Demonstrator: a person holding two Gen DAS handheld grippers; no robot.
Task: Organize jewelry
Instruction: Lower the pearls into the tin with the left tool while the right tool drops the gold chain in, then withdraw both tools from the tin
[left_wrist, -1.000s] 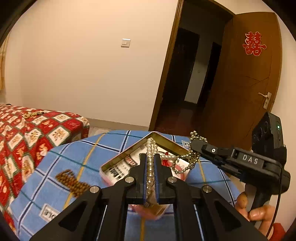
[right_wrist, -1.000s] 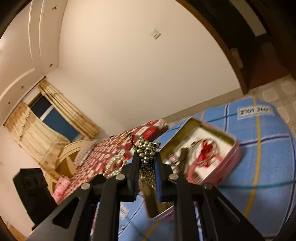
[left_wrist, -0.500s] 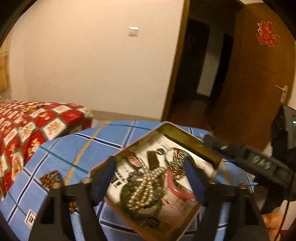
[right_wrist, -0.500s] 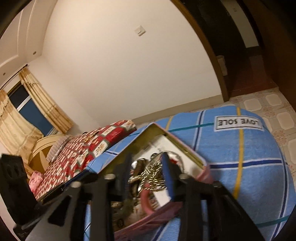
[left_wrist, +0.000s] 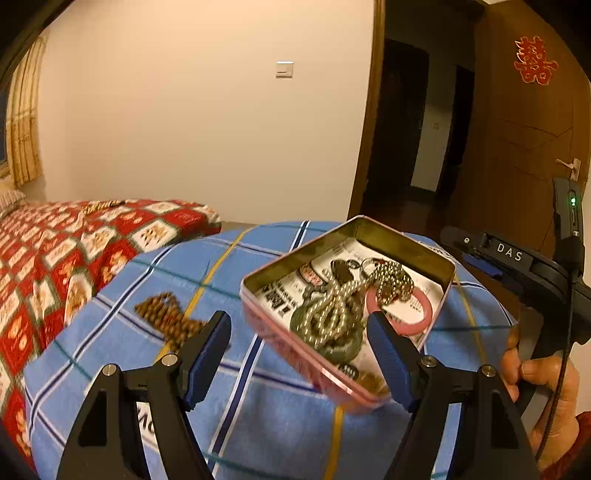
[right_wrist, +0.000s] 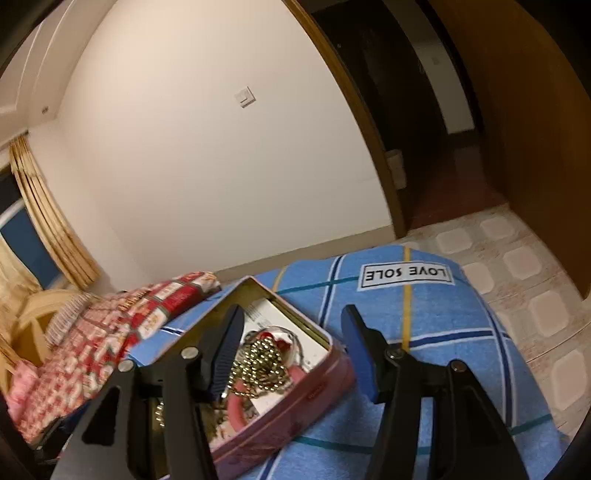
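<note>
- Left hand-held gripper: released, nothing gripped, above the tin.
- Right hand-held gripper: jaws just opened, nothing gripped.
- Necklaces are heaped inside the tin.

Warm, yellowish indoor light fills both views, and the pale wall is evenly lit without glare. The open doorway falls into deep darkness. Fisheye distortion bends the door frame and curtain into curves, with black vignetting in the corners. Motion blur smears the brown bead string and the near edge of the pink tin in the left wrist view; the red patterned bedspread is smeared in the right wrist view.
</note>
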